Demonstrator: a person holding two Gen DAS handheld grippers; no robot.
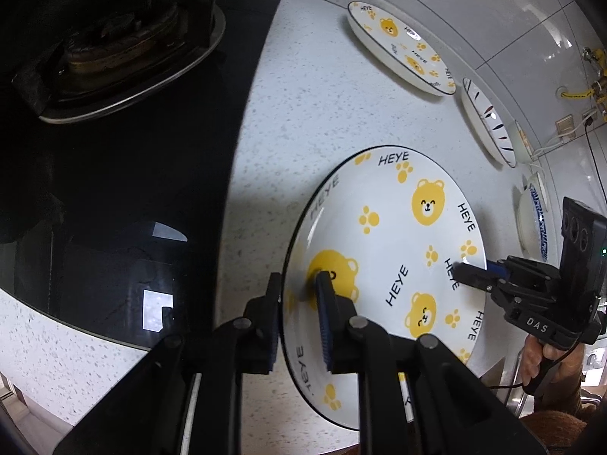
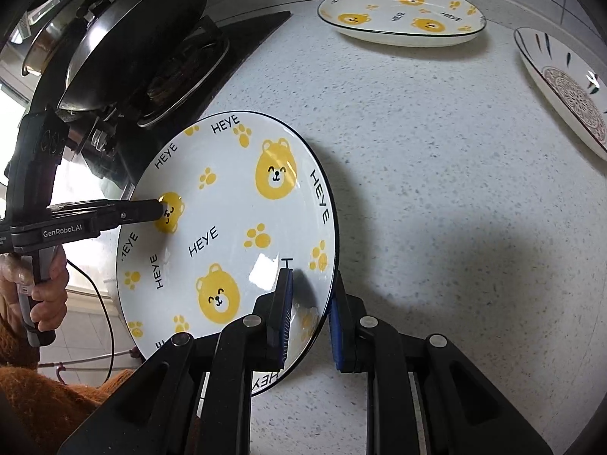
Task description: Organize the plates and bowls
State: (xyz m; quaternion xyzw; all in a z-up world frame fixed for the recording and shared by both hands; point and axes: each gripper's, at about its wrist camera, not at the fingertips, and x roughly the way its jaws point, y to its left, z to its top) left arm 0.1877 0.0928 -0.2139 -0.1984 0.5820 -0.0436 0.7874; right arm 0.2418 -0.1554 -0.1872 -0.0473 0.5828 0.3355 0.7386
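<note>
Speckled white counter [image 2: 436, 197], black hob [image 1: 159, 174] adj.

near plate [image 2: 227, 235] on counter [image 2: 436, 208], stove [image 1: 132, 132] left, second plate [image 2: 402, 15] behind

Two bear-print plates [image 1: 383, 250] [image 1: 398, 43] were counted — one striped plate [image 1: 489, 121], one blue-rimmed bowl [image 1: 533, 223], two grippers [image 1: 299, 314] [image 2: 309, 314], one wok [image 2: 132, 41].

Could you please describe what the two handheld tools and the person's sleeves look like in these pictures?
Both tools are black with blue pads on their fingers. The left tool reads GenRobot.AI, the right tool reads DAS. A thin black cable trails from the left handle. The sleeve is fuzzy rust-brown knit.
</note>
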